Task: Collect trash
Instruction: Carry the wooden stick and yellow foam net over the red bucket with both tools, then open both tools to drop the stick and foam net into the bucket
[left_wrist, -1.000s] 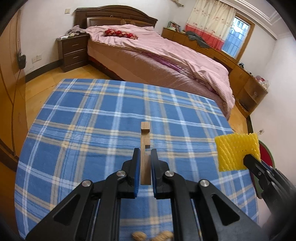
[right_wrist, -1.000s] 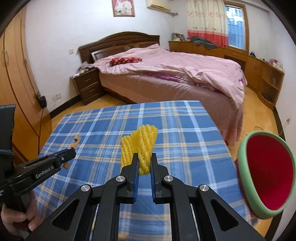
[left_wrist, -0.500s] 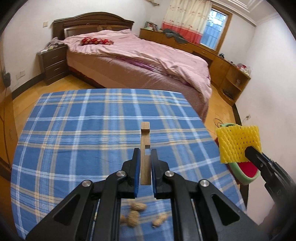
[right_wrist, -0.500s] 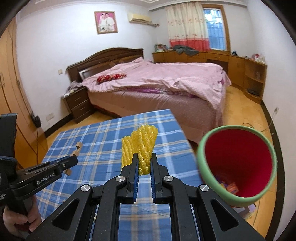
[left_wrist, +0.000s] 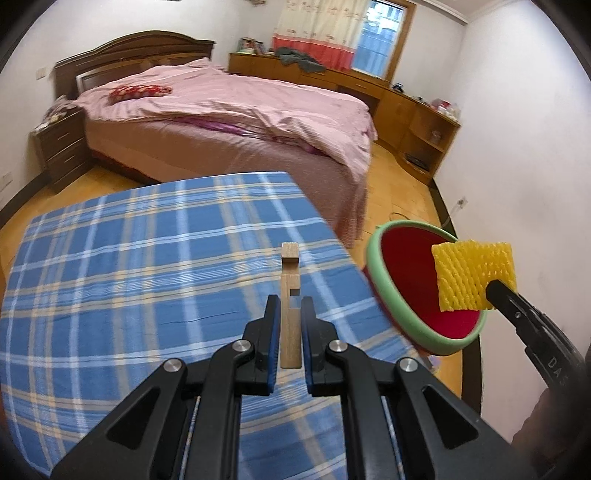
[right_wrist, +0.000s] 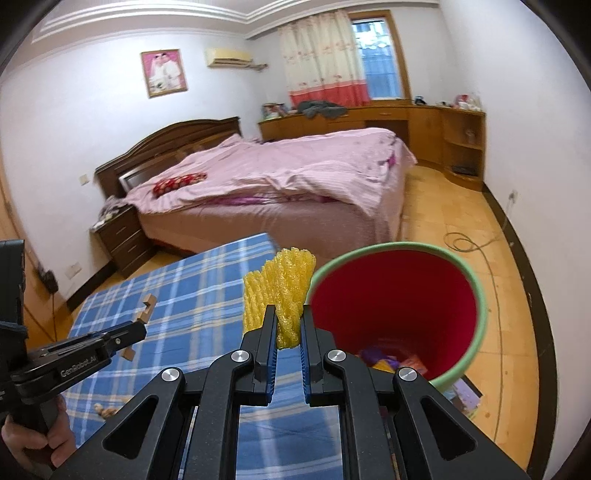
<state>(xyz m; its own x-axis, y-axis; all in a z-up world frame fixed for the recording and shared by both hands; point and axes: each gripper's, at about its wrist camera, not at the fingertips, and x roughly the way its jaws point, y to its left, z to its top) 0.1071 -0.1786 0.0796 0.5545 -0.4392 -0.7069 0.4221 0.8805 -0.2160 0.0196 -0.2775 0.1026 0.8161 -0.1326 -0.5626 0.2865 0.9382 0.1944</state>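
While each claw grips trash, left claw (left_wrist: 290, 314) clamping wooden piece (left_wrist: 290, 295), right claw (right_wrist: 289, 325) yellow foam net (right_wrist: 280, 291), red bin (right_wrist: 399, 295) holding wrappers (right_wrist: 388, 362).

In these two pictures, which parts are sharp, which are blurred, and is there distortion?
Left wrist view: blue checked tablecloth smeared, notched wooden strip sharp. Right wrist view: yellow foam net sharp. Both: fisheye bending, dark corners.

Right gripper (right_wrist: 289, 325) clamped on yellow foam net (right_wrist: 279, 291), just beside red bin (right_wrist: 476, 291). Left gripper (right_wrist: 138, 326) pinching wooden piece (right_wrist: 147, 304) over blue plaid tablecloth (right_wrist: 192, 295).
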